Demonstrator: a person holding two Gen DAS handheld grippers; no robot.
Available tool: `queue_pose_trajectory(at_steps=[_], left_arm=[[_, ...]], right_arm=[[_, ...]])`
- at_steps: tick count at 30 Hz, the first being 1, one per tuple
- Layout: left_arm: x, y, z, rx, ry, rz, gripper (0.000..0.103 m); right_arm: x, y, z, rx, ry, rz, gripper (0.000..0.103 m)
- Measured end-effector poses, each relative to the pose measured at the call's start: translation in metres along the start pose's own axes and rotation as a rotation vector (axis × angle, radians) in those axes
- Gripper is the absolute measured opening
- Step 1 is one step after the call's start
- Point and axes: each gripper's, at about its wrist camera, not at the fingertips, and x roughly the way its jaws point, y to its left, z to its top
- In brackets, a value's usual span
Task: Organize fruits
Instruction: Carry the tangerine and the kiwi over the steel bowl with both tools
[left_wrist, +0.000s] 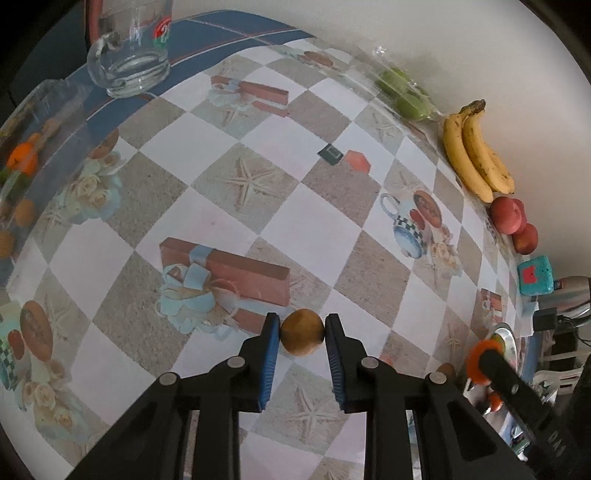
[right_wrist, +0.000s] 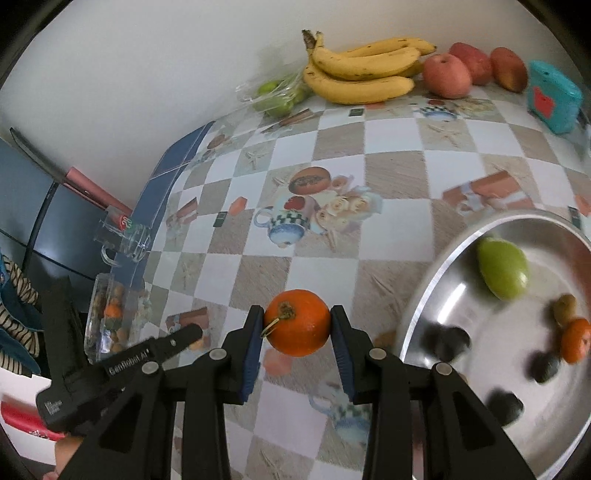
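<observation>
My left gripper (left_wrist: 303, 328) is shut on a small brown round fruit (left_wrist: 302, 338) and holds it above the checked tablecloth. My right gripper (right_wrist: 297, 317) is shut on an orange tangerine (right_wrist: 297, 322) just left of a steel bowl (right_wrist: 417, 306). The bowl holds a green fruit (right_wrist: 503, 267), a second tangerine (right_wrist: 575, 339), a small brown fruit (right_wrist: 564, 308) and several dark fruits. My right gripper also shows at the right edge of the left wrist view (left_wrist: 487, 360), and my left gripper at the lower left of the right wrist view (right_wrist: 184, 338).
Bananas (right_wrist: 358, 70), red apples (right_wrist: 447, 75) and a bag of green fruit (right_wrist: 277, 94) lie along the back wall. A teal box (right_wrist: 552, 98) stands at the right. A glass mug (left_wrist: 129, 55) and a clear tray of small fruits (right_wrist: 110, 317) sit at the table's left edge.
</observation>
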Motion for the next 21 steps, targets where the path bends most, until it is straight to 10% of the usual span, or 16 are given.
queue_pose_trajectory(at_steps=[21], left_arm=[[-0.021, -0.128, -0.053, 0.290, -0.005, -0.114, 0.027]], right_arm=[[-0.062, -0.056, -0.036, 0.120, -0.072, -0.137, 0.038]])
